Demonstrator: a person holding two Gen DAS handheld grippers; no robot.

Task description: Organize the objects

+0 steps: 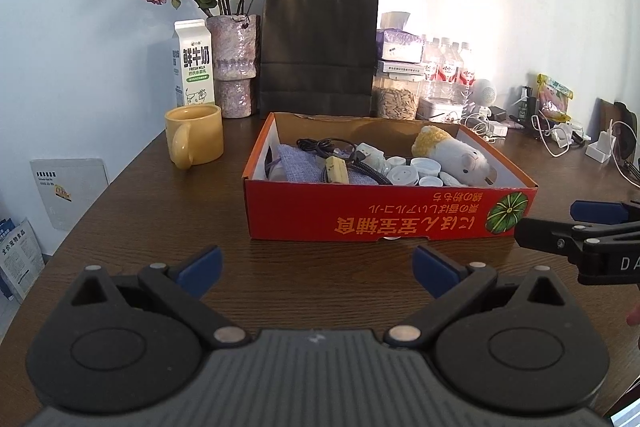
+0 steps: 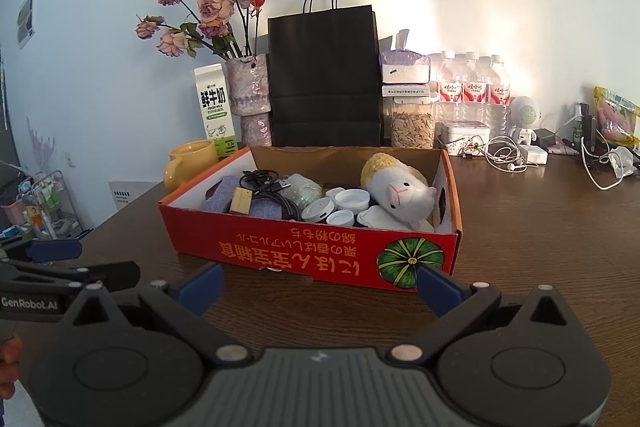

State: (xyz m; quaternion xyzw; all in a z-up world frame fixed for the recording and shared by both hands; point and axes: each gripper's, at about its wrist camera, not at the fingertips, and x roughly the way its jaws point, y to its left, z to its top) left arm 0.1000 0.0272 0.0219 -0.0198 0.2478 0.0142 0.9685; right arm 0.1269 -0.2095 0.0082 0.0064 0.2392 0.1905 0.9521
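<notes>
A red cardboard box (image 1: 372, 217) (image 2: 280, 247) stands on the dark wooden table (image 1: 160, 219). Inside lie a plush sheep (image 1: 452, 157) (image 2: 400, 193), several white caps (image 1: 404, 173) (image 2: 340, 205), a black cable (image 1: 320, 147) (image 2: 264, 183), a small wooden block (image 1: 335, 170) (image 2: 241, 205) and a grey cloth pouch (image 1: 296, 163) (image 2: 228, 191). My left gripper (image 1: 316, 273) is open and empty, just short of the box's near wall. My right gripper (image 2: 318, 289) is open and empty, its right pad close to the box's front corner. Each gripper shows at the other view's edge.
A yellow mug (image 1: 194, 135) (image 2: 188, 163) stands left of the box. Behind it are a milk carton (image 1: 193, 65), a vase of dried roses (image 1: 234, 67), a black paper bag (image 1: 318, 55), a seed jar (image 1: 396, 99) and water bottles (image 2: 474, 83). Tangled cables and chargers (image 2: 508, 153) lie at the back right.
</notes>
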